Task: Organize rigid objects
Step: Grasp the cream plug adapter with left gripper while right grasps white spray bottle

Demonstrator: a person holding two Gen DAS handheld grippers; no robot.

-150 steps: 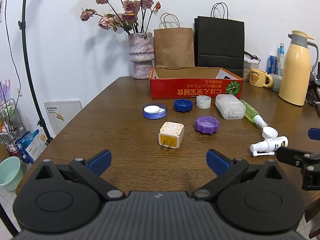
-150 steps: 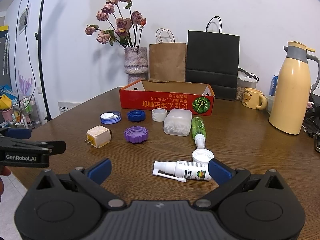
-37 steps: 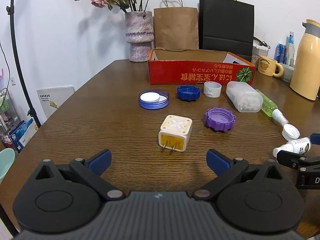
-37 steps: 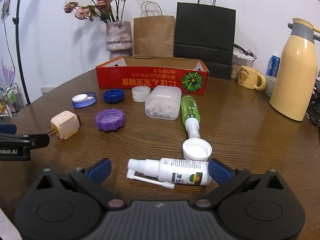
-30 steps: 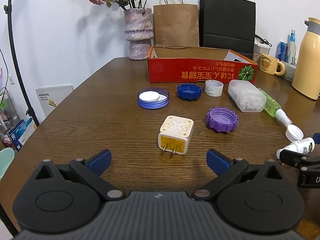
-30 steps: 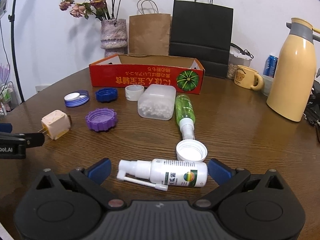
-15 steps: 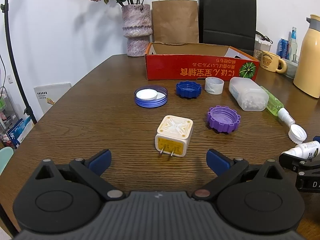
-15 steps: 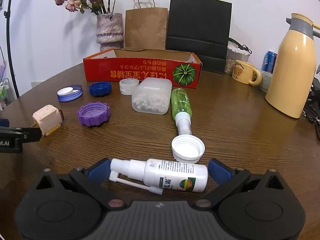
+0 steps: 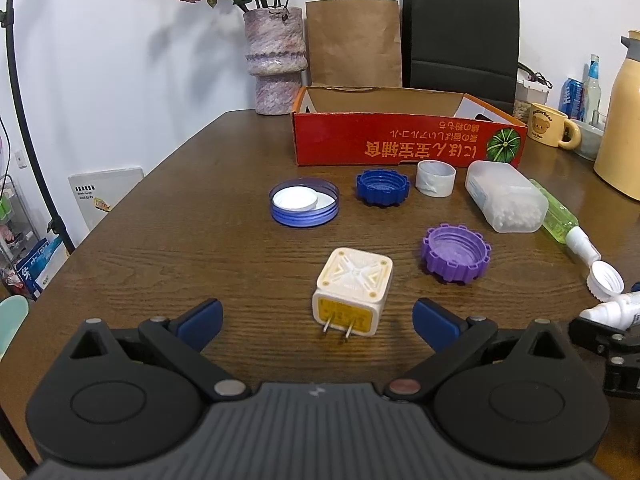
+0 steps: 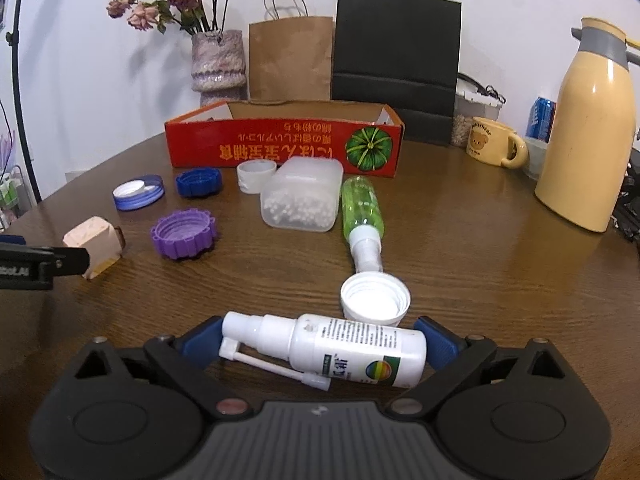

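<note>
Evidently the sorting has only begun: every loose item lies out on the desk (image 9: 168, 240), and what shows of the inside of the red cardboard box (image 10: 280, 148) at the back is bare, which I take to be where things are meant to go. Both pick-ups look set up at once. The right hand-held gripper (image 10: 320, 340) is down low with its jaws spread wide, and the white spray bottle (image 10: 340, 346) lies on its side crosswise between the blue pads, nozzle end by the left pad and base by the right one; I cannot tell whether either pad is touching it. A white cap (image 10: 375, 294) sits just beyond the bottle, with the green bottle (image 10: 362, 208) further on. The left hand-held gripper (image 9: 316, 322) is likewise wide open and holds nothing, with the cream plug adapter (image 9: 352, 290) standing just ahead of the gap between its fingers, prongs pointing back toward the camera. To my eye the next move is to close the right jaws on the bottle, which grips it end to end and may let it slip, then lift and carry it to the box; the left needs to advance a little so the adapter sits between its pads before closing.
</note>
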